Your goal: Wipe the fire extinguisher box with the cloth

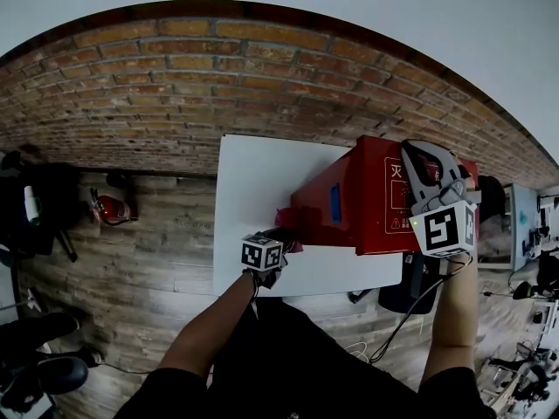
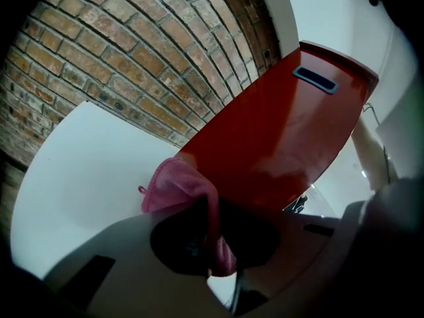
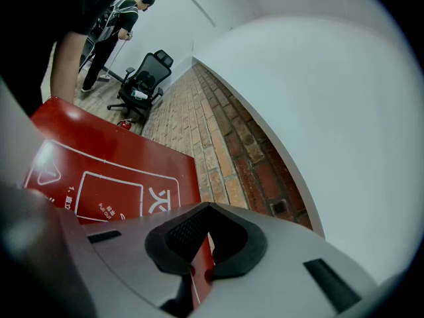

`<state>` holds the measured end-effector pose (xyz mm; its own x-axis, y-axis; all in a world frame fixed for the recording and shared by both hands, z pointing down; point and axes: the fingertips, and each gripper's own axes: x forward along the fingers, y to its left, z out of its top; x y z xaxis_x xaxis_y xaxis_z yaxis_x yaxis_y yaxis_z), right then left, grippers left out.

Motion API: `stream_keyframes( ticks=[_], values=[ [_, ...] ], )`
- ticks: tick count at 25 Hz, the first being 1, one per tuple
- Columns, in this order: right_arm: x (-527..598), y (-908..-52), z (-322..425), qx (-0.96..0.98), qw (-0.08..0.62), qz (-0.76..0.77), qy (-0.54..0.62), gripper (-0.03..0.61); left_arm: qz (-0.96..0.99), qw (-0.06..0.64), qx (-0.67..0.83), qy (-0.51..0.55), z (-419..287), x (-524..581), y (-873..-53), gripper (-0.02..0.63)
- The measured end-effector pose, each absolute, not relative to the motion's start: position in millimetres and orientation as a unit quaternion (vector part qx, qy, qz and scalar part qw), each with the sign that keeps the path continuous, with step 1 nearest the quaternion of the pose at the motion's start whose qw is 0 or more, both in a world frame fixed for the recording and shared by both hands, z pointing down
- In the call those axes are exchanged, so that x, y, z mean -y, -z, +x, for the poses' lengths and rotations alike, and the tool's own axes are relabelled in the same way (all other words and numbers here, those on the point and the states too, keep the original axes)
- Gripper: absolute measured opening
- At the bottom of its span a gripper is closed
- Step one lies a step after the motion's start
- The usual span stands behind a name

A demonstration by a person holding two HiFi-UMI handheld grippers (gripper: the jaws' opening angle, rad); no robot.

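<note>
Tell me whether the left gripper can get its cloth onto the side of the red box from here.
Probably yes: the left gripper grips the pink cloth right beside the red box, nothing stands between, and the right gripper clamps its far edge.

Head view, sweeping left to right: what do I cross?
On the floor, a small red extinguisher → white table, left edge → left gripper, jaws shut on the cloth → fire extinguisher box → right gripper, jaws shut on the box's edge.

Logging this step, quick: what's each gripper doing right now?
Left gripper: shut on the pink cloth.
Right gripper: shut on the edge of the fire extinguisher box.
</note>
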<state>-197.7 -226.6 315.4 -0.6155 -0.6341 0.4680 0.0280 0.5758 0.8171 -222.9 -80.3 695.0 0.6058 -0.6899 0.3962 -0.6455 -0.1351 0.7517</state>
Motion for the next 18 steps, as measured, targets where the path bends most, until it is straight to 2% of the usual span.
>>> stream_keyframes(
  ticks=[18],
  values=[
    [227.0, -314.6, -197.4, 0.794, 0.394, 0.194, 0.42, 0.02, 0.775, 0.47, 0.419, 0.046, -216.4, 81.8, -656.9, 0.071]
  ],
)
